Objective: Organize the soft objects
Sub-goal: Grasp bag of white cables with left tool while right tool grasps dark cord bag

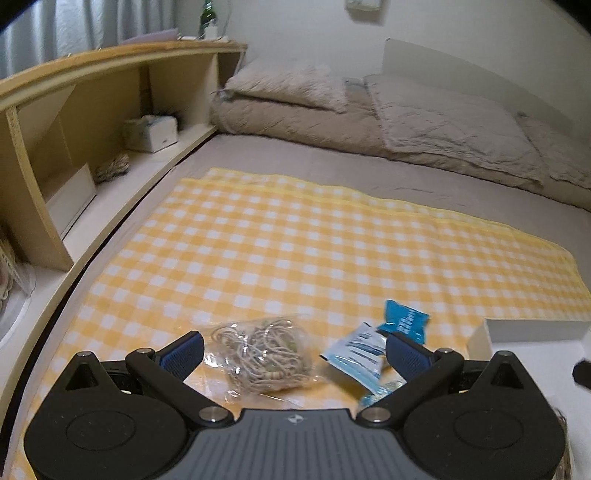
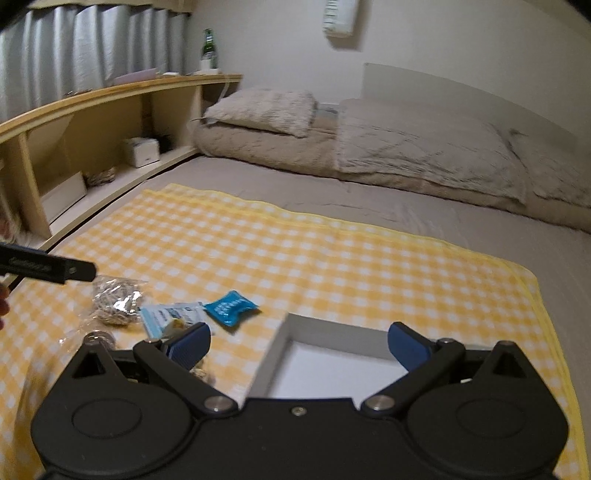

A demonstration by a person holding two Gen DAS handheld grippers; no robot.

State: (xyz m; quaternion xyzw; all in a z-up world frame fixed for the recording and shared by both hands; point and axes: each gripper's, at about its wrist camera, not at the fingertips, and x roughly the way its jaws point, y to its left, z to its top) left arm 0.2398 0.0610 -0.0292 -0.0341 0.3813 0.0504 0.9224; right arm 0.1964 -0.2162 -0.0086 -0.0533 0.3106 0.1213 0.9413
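Left wrist view: left gripper (image 1: 293,352) is wide open, blue pads (image 1: 186,352) far apart, nothing held. It hovers low over a yellow checked cloth (image 1: 295,240) spread on a grey bed (image 1: 332,166). A clear bag of tangled cord (image 1: 260,356) lies on the cloth between the fingers, nearer the left pad; can't tell if the pad touches it. A white-and-blue packet (image 1: 356,350) sits just inside the right pad, partly hidden by it. A blue packet (image 1: 404,319) lies just beyond that, touching or overlapping the white one. A white box (image 1: 532,326) stands at the right edge on the cloth, only its rim and wall showing. Behind: a folded beige duvet (image 1: 424,125) with a pillow (image 1: 288,86) on top, and a wooden shelf unit (image 1: 110,96) along the left with a green bottle (image 1: 207,18) on its top.

Right wrist view: right gripper (image 2: 299,345) is also fully spread and empty, hanging over the near left corner of the white box (image 2: 332,326), whose open inside looks bare white. Left of it on the cloth (image 2: 332,258), in a loose row: blue packet (image 2: 231,308), white-and-blue packet (image 2: 171,317), then the bag of cord (image 2: 114,301). All three are outside the box. The left gripper's black body (image 2: 48,266) juts in from the left edge above the bag of cord; its fingers are out of sight here.
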